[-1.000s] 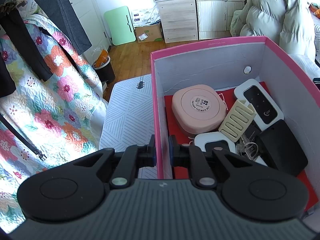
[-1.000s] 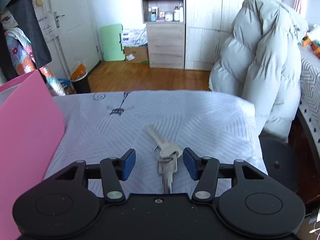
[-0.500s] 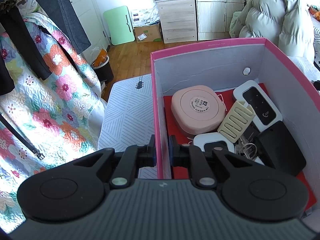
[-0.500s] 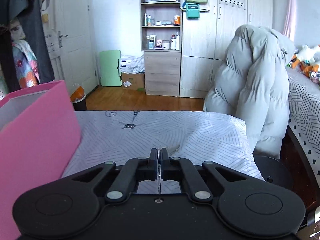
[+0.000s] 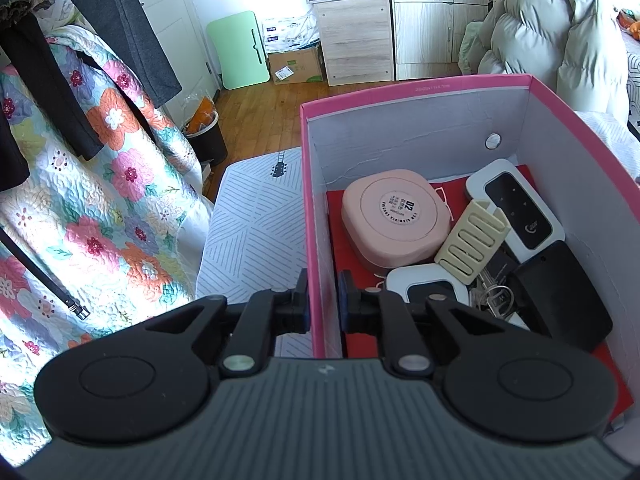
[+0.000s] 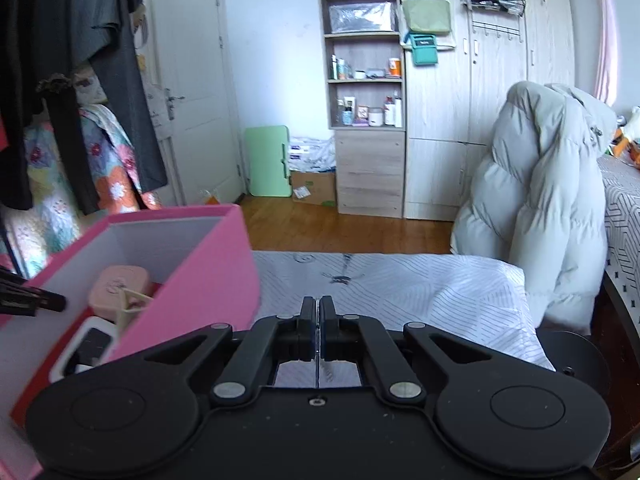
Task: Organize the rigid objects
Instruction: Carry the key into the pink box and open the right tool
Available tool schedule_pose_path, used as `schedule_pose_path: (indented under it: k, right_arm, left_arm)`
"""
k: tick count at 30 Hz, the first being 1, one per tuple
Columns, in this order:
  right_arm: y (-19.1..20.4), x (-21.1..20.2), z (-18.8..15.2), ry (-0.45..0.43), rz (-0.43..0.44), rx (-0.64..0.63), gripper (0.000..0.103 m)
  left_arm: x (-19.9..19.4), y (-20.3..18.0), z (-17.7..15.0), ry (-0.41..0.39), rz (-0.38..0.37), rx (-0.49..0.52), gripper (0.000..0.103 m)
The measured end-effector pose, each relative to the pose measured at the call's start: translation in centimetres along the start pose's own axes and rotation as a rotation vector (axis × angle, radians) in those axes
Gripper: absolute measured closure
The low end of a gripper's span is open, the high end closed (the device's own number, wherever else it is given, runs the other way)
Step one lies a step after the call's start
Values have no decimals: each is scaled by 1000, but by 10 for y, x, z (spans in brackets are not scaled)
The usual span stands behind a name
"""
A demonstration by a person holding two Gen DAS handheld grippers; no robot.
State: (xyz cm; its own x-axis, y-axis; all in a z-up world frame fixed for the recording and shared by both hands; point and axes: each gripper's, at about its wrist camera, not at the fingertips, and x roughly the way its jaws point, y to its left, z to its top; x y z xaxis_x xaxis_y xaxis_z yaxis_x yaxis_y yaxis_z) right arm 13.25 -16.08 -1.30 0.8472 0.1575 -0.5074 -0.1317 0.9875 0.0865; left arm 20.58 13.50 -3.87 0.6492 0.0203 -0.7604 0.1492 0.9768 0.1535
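While the left gripper (image 5: 323, 304) pinches the near wall of the pink box (image 5: 412, 87), 1 of its fingers (image 5: 301, 305) sits outside the wall and the other inside. Within the box lie a pink case (image 5: 394, 220), a cream comb-like holder (image 5: 472, 242) leaning on it, 2 white devices with dark screens (image 5: 516, 208), a black pouch (image 5: 560, 294) and a bunch of keys (image 5: 494, 296) tucked between the nearer device and the pouch.

From the right wrist view, the right gripper (image 6: 319, 330) has its fingers (image 6: 307, 328) pressed together on a thin metal key (image 6: 317, 364), seen edge-on as a sliver running back from the pads. It hangs above the striped bed cover (image 6: 420, 280), just right of the box, whose open top shows the case and holder. A puffy coat (image 6: 552, 200) stands beyond the bed.
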Motion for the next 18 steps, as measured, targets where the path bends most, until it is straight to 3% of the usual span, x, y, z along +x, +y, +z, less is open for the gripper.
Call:
schedule_pose_path:
  k: [13, 18]
  right_arm:
    - [47, -55, 26, -86, 125, -91, 100]
    - [69, -72, 37, -89, 213, -113, 100]
  left_arm:
    - [-1, 1, -1, 2, -30, -21, 87]
    - [0, 19, -2, -9, -77, -102, 100]
